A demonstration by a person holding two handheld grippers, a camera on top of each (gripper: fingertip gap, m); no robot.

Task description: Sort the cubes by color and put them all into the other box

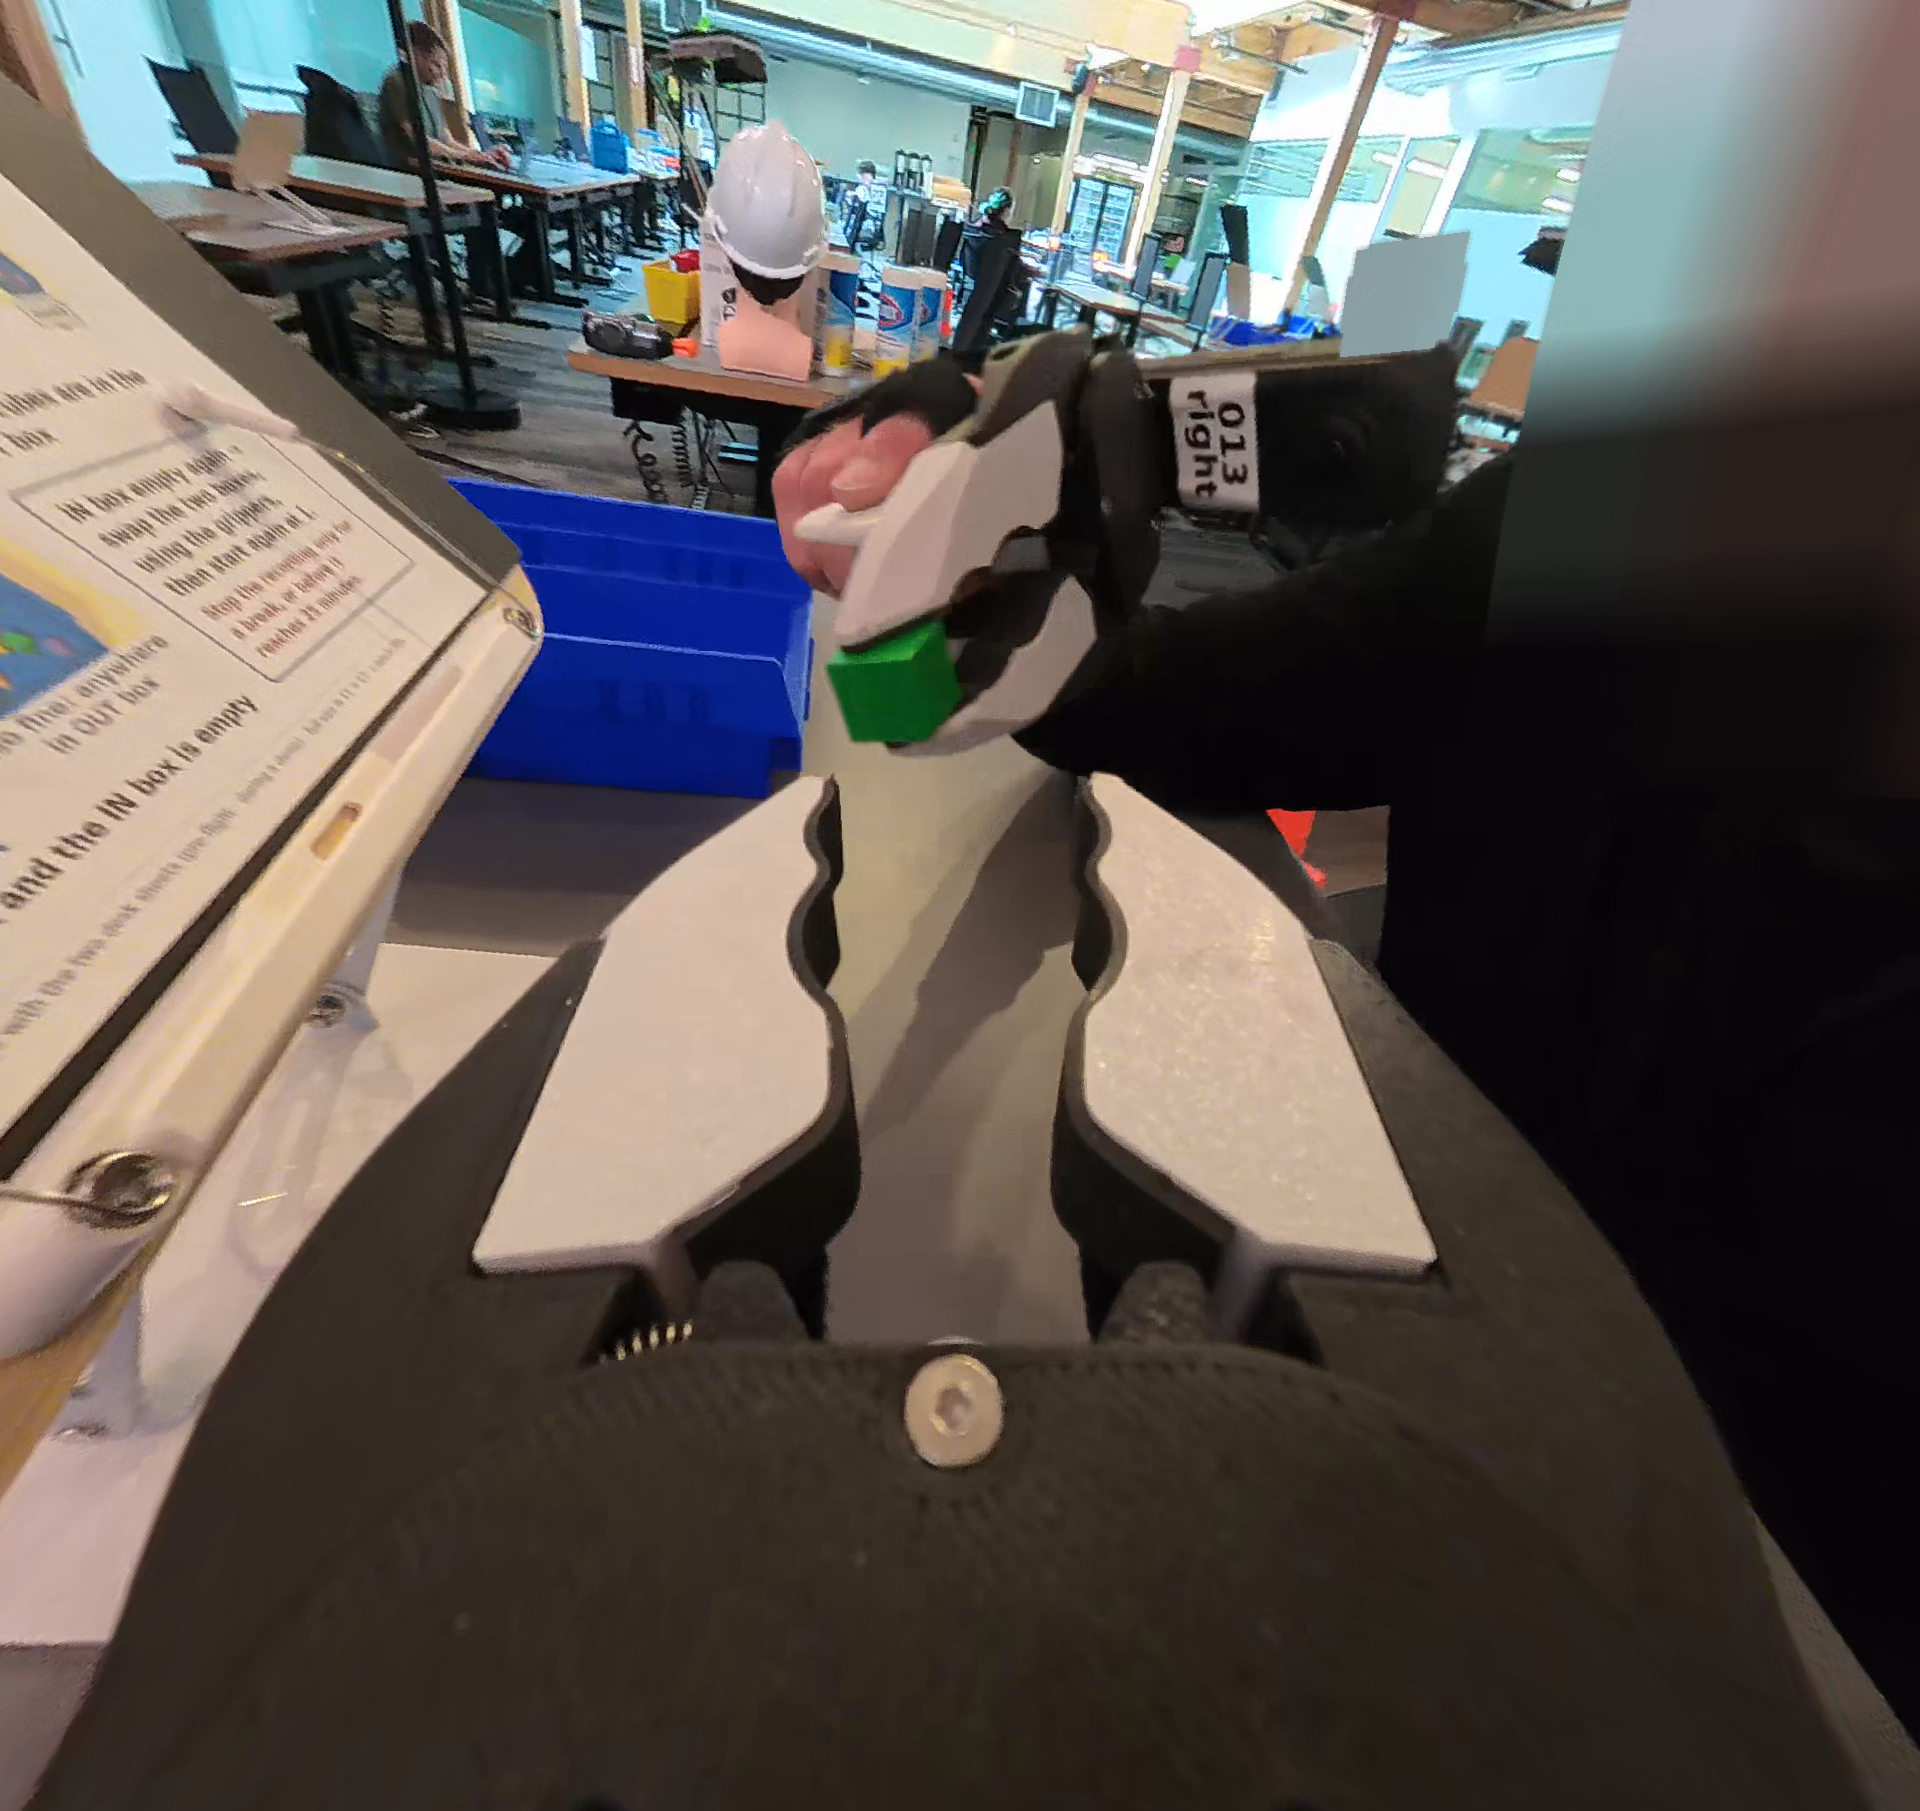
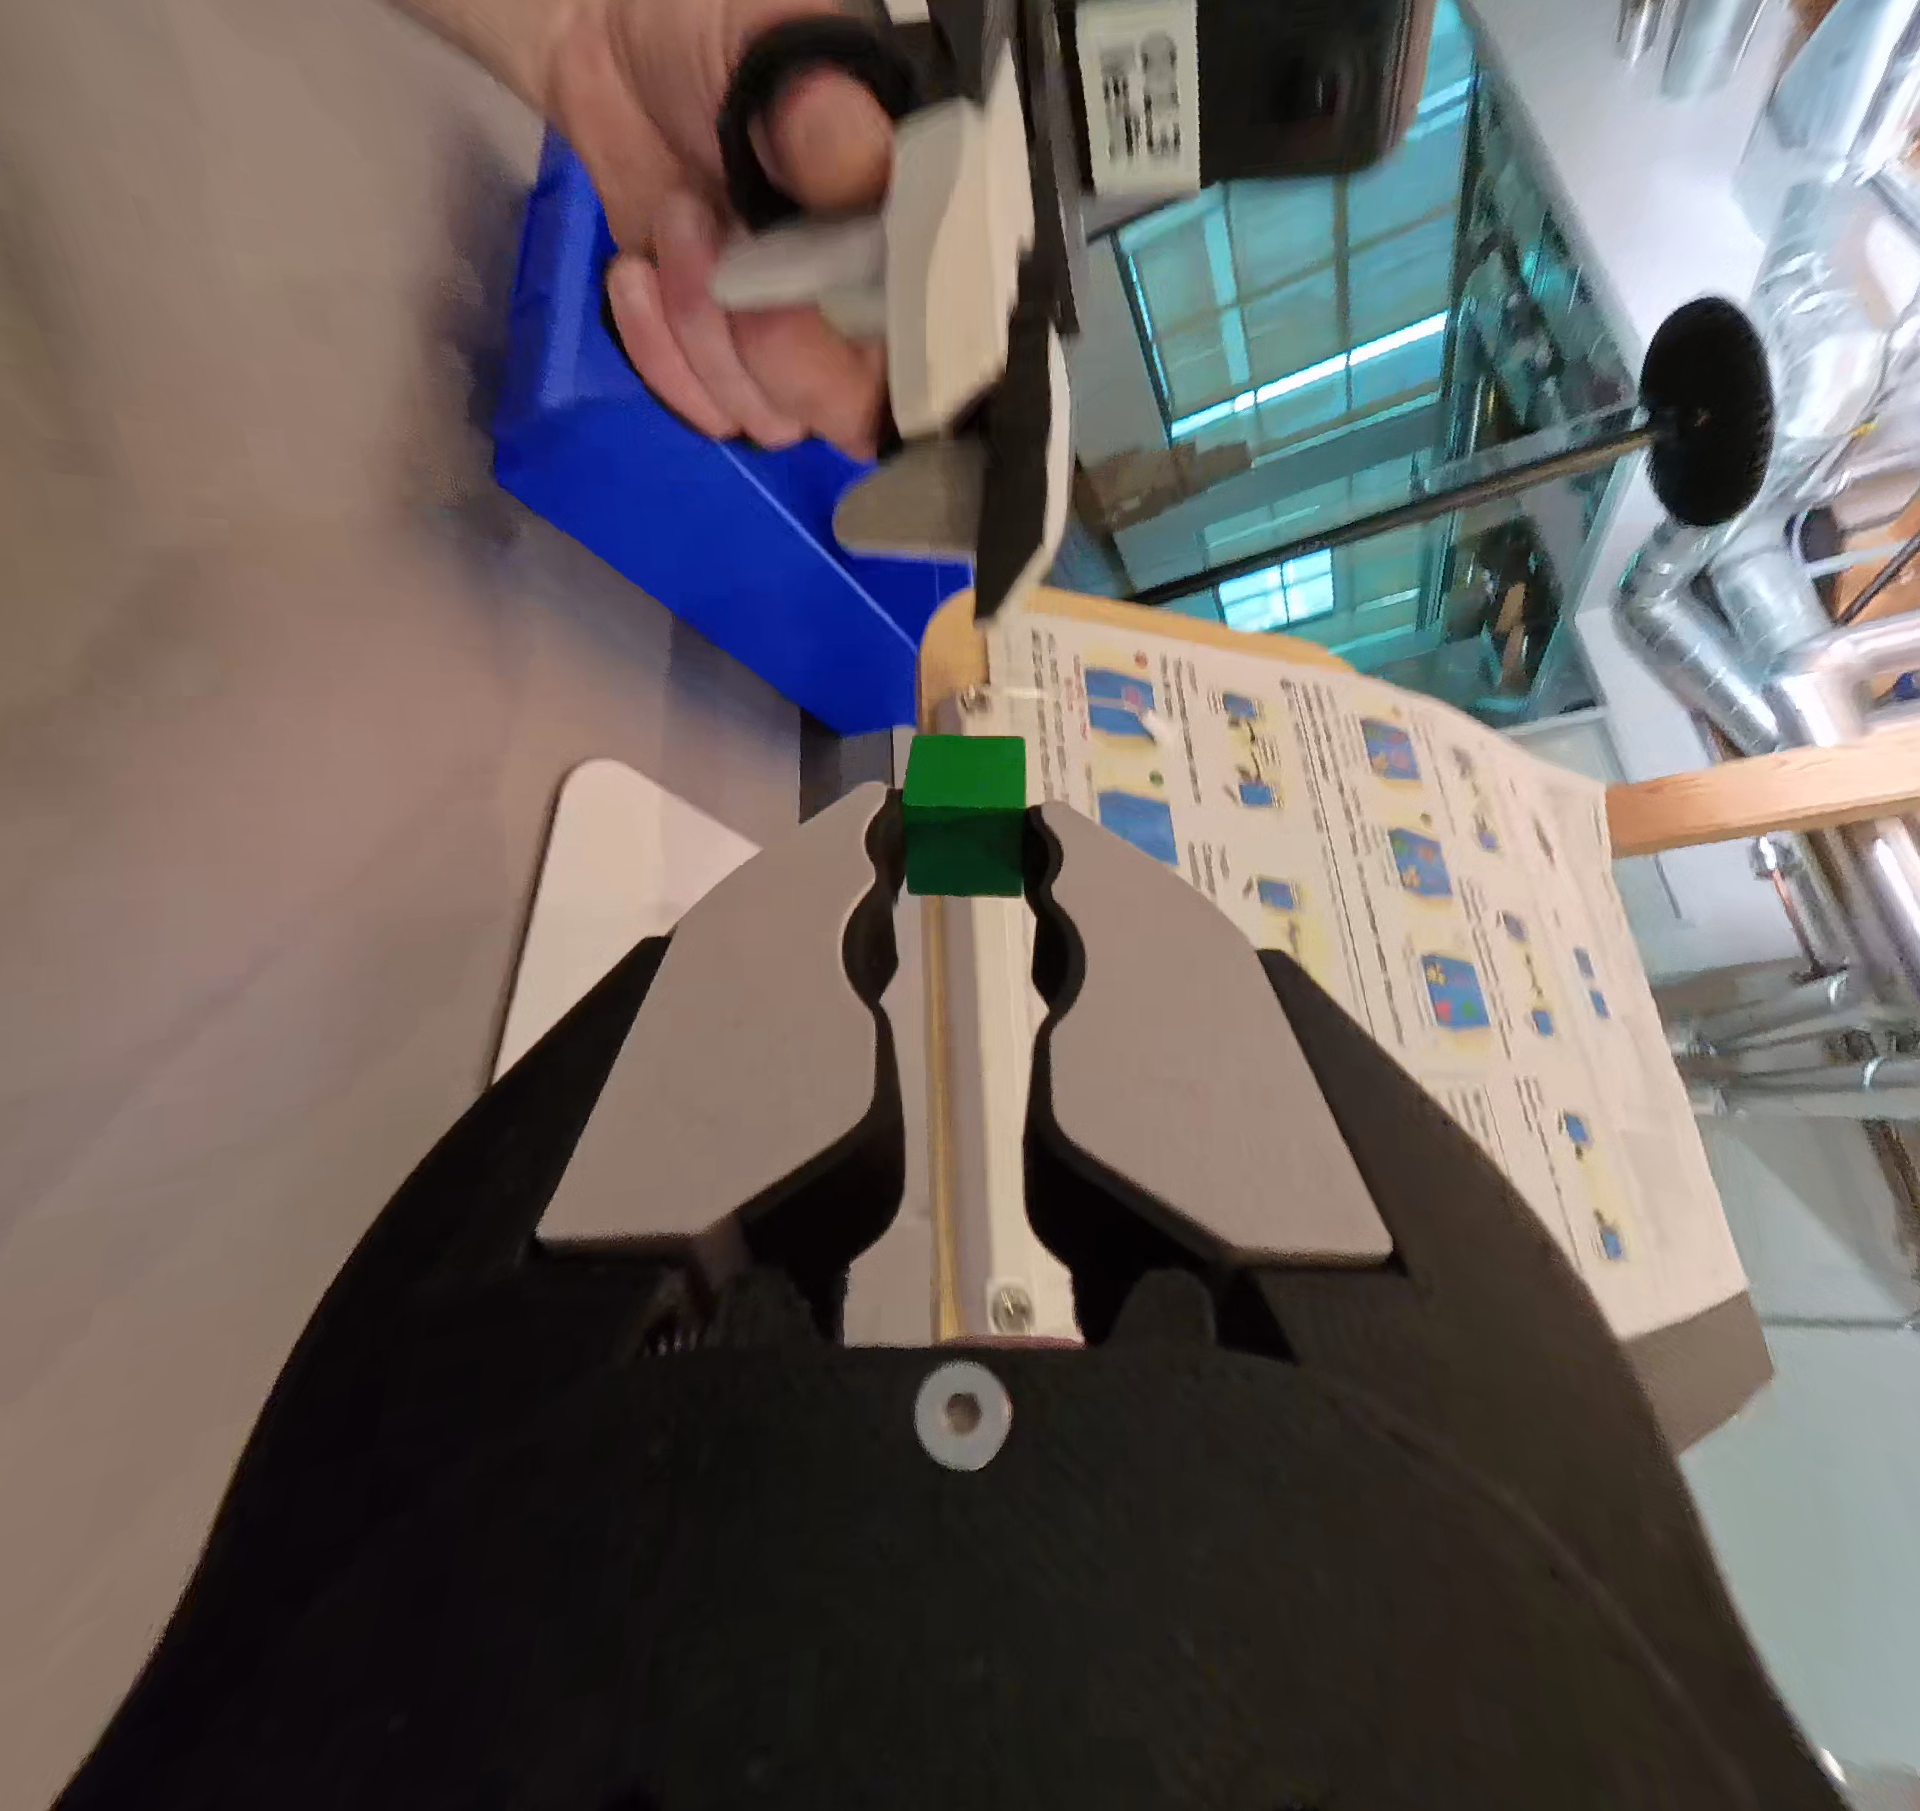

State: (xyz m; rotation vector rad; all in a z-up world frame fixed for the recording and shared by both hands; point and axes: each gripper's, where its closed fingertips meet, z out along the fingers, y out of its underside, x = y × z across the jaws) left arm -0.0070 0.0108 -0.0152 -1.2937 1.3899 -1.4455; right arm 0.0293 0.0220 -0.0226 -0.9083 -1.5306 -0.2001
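Right gripper (image 2: 963,831) pinches a green cube (image 2: 963,826) at its fingertips, carried in the air just right of the blue bin (image 1: 665,639), likely in transit for sorting. Left gripper (image 1: 961,805) nearer than the bin, spread and empty. Instruction sheet (image 1: 177,639) stands left of the bin.

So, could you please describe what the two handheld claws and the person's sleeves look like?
Both are alike: the left claw and the right claw have black textured bodies with a silver bolt, and flat pale grey fingers with wavy black inner edges. Each carries a black camera block with a white label. A black sleeve covers the right arm.
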